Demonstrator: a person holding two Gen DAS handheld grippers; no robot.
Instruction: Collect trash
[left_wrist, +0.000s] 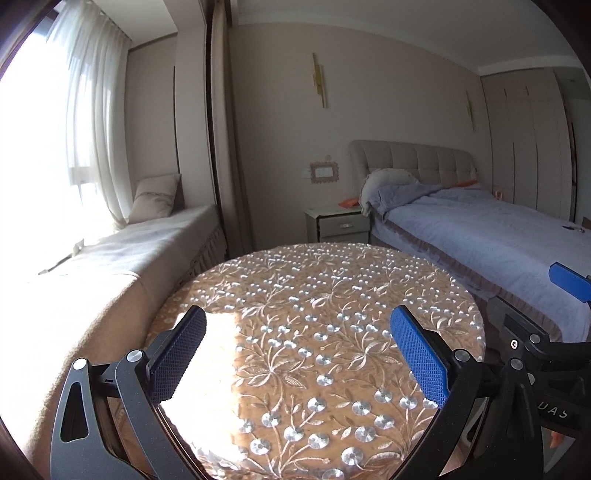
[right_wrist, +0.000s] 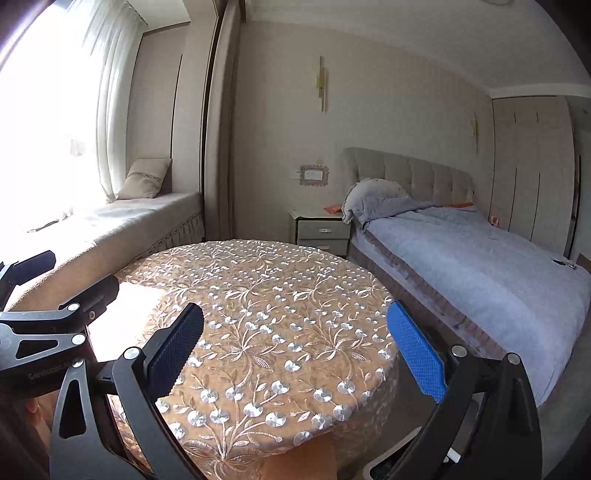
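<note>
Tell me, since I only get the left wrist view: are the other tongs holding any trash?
Observer: No. The right tongs are open above the cloth, with nothing between them.
Operator: My picture cuts off the near side of that cloth. Does it hang down there?
Observer: Yes, in the right wrist view it drapes down over the table's near edge.

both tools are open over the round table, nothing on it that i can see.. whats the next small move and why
Probably swing the left tool toward the window seat. The embroidered tablecloth shows no loose item, and both the left and right tool are open and empty. The likeliest litter in view is the pale scraps on the seat's sunlit end, though glare makes them hard to identify.
</note>
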